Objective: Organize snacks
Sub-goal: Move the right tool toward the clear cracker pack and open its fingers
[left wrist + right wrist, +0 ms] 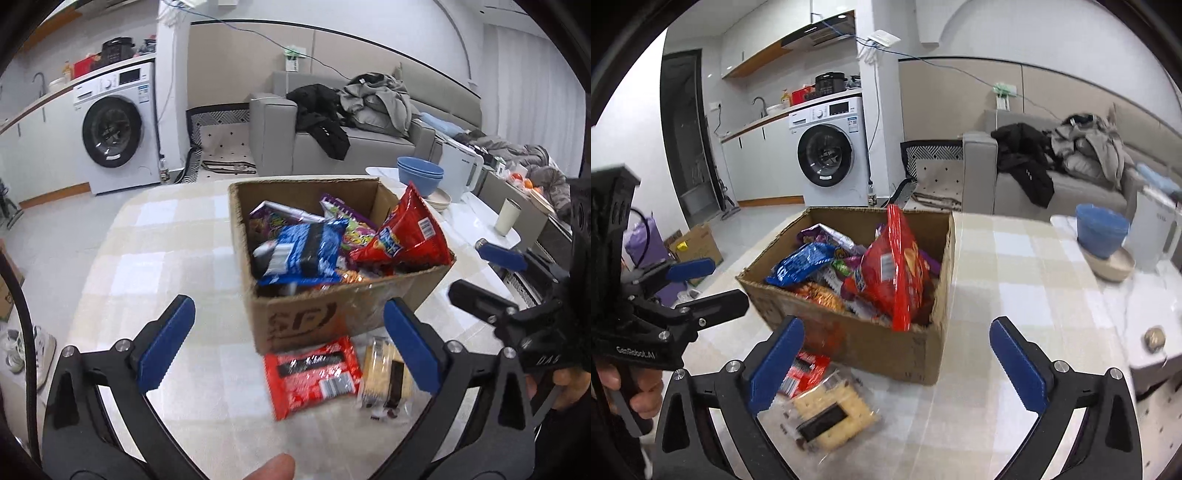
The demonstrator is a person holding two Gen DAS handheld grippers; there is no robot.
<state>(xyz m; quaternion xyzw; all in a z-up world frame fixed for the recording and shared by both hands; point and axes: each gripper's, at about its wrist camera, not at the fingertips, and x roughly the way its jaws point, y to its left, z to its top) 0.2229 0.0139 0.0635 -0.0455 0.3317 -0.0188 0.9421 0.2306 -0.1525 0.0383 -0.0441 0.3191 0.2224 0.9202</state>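
Both the left hand-held gripper [288, 347] and right hand-held gripper [897, 365] gape wide, empty, above the cracker packet [831, 410] and red packet [314, 373] beside the cardboard box [332, 314] on the table [166, 258].

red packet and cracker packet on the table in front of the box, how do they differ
The red packet has an opaque, shiny red wrapper with a dark band; the cracker packet is clear, showing pale square crackers and a dark label. In the left wrist view, the red packet lies to the left, right against the cardboard box, and the cracker packet lies to its right. Both lie flat on the checked tablecloth, outside the box, and neither is held.
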